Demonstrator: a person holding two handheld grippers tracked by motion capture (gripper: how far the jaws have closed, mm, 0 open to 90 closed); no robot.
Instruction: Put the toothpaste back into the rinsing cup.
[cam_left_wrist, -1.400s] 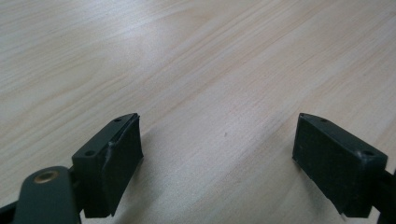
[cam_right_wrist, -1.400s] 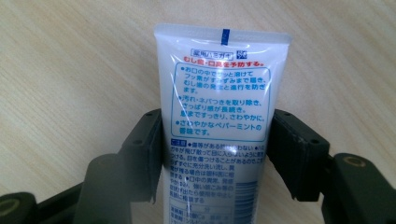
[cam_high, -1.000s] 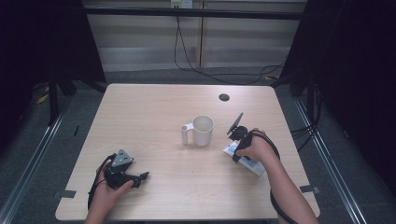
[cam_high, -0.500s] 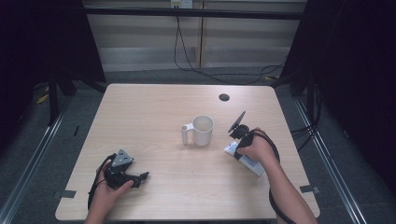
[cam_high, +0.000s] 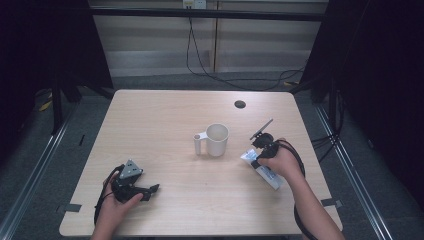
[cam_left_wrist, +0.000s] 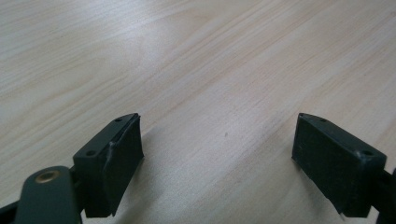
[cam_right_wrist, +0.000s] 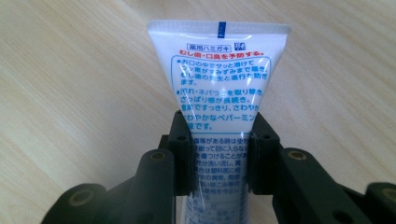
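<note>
My right gripper (cam_right_wrist: 219, 158) is shut on a white toothpaste tube (cam_right_wrist: 218, 79) with blue and red print. Its jaws pinch the tube's middle, and the flat crimped end points away from the camera. In the high view the tube (cam_high: 268, 176) lies slantwise at the table's right, partly under the hand and the right gripper (cam_high: 260, 150). Whether it rests on the wood or is just off it, I cannot tell. A cream mug (cam_high: 217, 139) stands upright left of that gripper, its handle turned left. My left gripper (cam_high: 150, 190) (cam_left_wrist: 219, 163) rests open near the front left, with bare wood between its pads (cam_left_wrist: 116, 161).
The light wooden table (cam_high: 165, 115) has a round black cable hole (cam_high: 240, 104) at the back right. Dark floor, rails and hanging cables surround the table. Both forearms come in from the front edge.
The right hand with its gripper has drifted very slightly to the right over the tube. The left gripper and the mug have stayed put.
</note>
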